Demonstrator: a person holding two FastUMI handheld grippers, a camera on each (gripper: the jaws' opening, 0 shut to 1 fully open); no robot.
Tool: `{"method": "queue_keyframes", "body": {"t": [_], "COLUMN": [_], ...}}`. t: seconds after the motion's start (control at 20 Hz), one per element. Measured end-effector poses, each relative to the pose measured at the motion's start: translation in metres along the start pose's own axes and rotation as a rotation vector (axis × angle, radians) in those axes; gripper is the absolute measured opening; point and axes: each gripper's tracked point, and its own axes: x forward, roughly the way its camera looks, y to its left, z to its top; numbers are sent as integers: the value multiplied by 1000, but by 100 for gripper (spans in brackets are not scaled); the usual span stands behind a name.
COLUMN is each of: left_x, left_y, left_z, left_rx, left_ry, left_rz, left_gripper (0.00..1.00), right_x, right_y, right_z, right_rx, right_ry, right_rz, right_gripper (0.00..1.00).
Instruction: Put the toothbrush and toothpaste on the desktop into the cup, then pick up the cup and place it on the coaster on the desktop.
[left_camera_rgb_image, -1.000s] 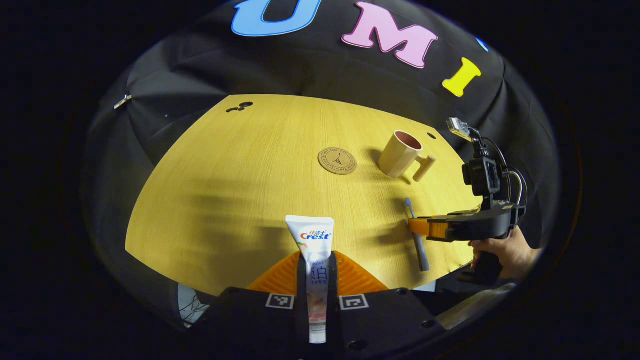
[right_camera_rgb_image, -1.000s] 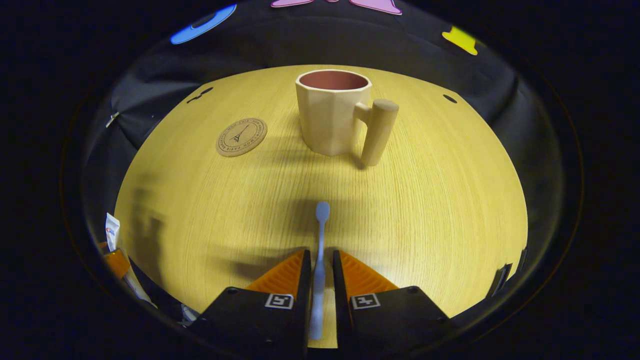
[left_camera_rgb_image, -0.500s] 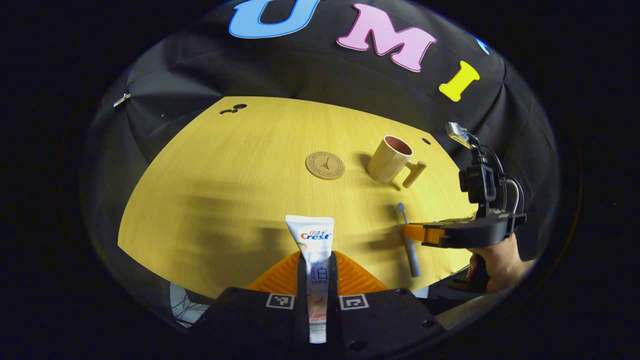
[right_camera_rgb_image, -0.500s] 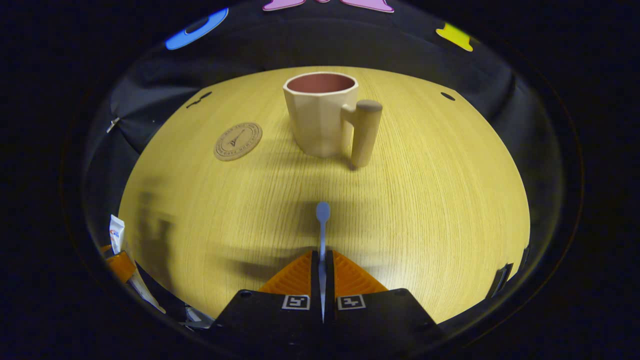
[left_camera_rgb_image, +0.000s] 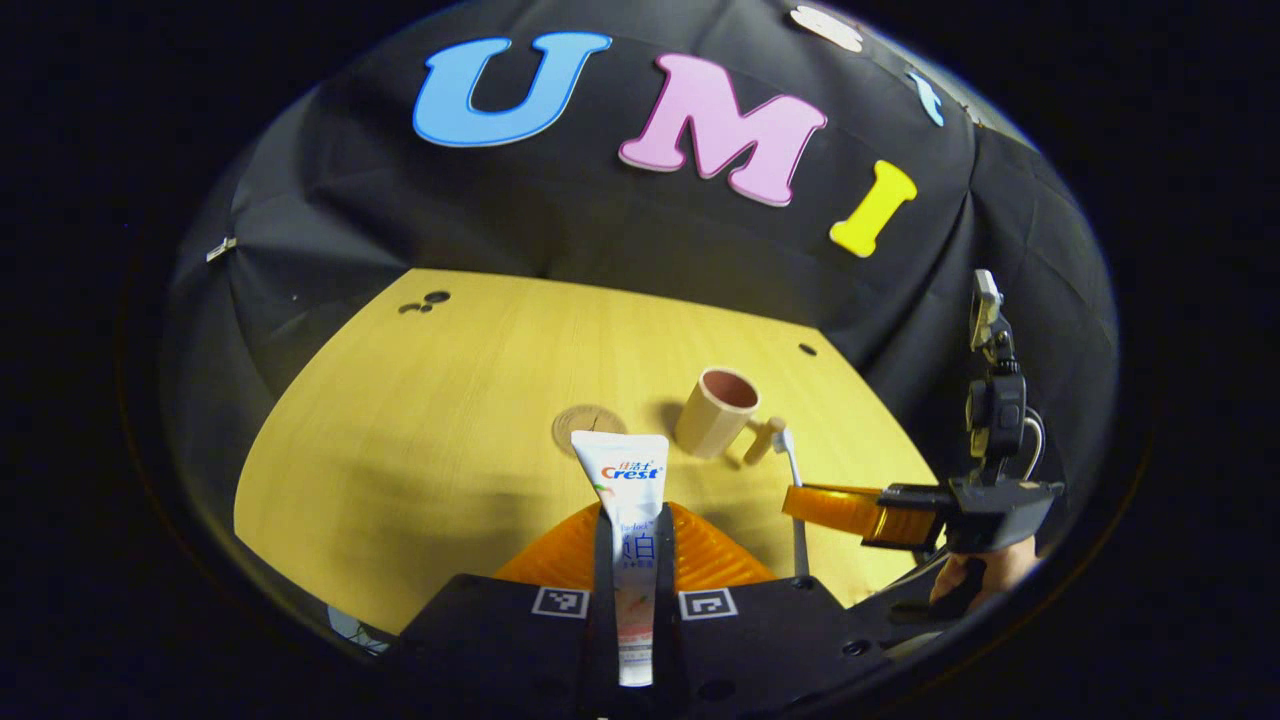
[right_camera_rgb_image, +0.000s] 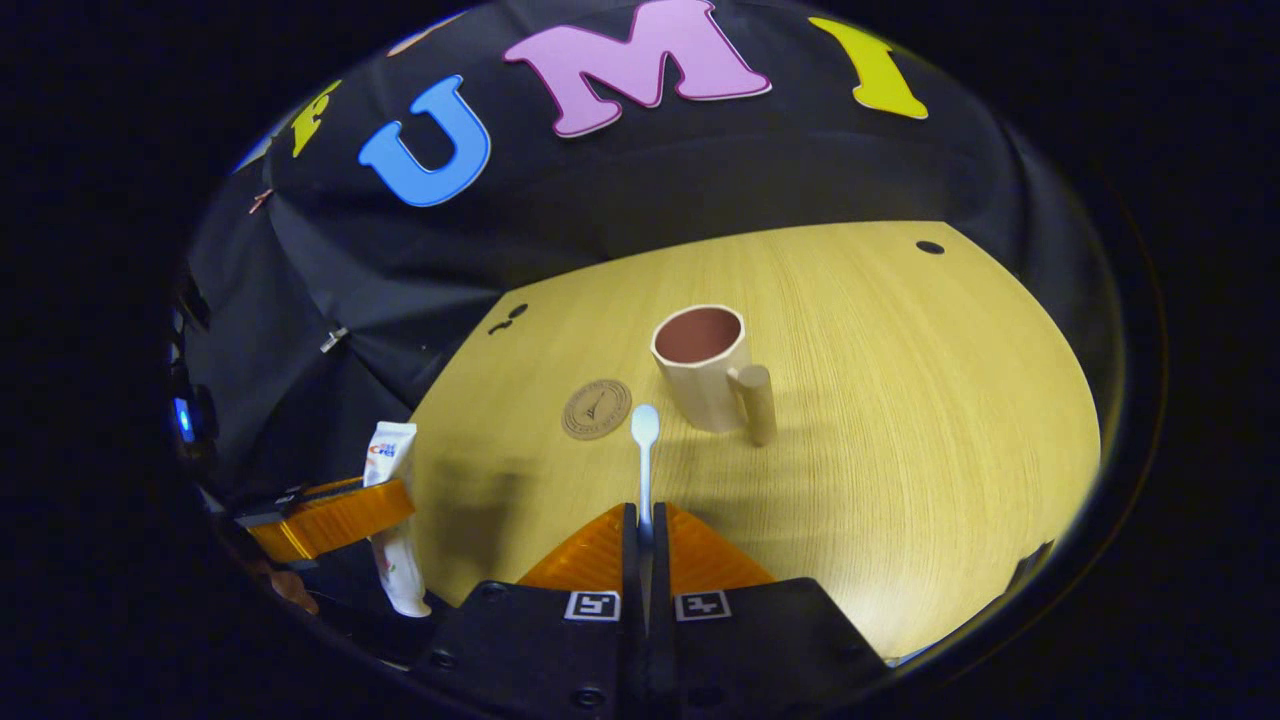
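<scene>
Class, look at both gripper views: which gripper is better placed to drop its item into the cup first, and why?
Probably the right gripper. Its toothbrush points almost at the cup, head close beside the rim. The left gripper holds the toothpaste further back, with the coaster in between.

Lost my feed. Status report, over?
Left gripper shut on toothpaste. Right gripper shut on toothbrush. Both lifted. Cup upright, empty, beside coaster. Path clear.

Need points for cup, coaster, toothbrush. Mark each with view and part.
cup (right_camera_rgb_image: 702, 385), right gripper view, on its outer side wall.
coaster (right_camera_rgb_image: 596, 409), right gripper view, on its printed top face.
toothbrush (right_camera_rgb_image: 645, 425), right gripper view, on its head, ahead of the fingers.
</scene>
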Motion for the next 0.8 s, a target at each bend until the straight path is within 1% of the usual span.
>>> {"method": "queue_keyframes", "body": {"t": [0.05,0.1,0.25,0.35,0.55,0.8], "left_x": [3,6,22,35,58,92], "left_y": [-13,-23,-51,-66,-93,-112], "left_z": [12,24,60,78,113,148], "left_rx": [0,-3,-21,-12,15,-40], "left_ry": [-27,-53,-135,-172,-245,-354], "left_rz": [-38,-70,-135,-157,-195,-243], "left_gripper": [23,18,18,18,18,18], "right_x": [-8,-13,-33,-42,-59,-70], "right_y": [4,7,7,2,-15,-38], "right_z": [9,17,31,31,31,36], "right_rx": [-4,-5,-6,-18,-23,0], "right_ry": [-18,-32,-55,-51,-42,-34], "right_rz": [20,39,76,94,105,110], "right_gripper": [5,5,5,5,5,5]}}
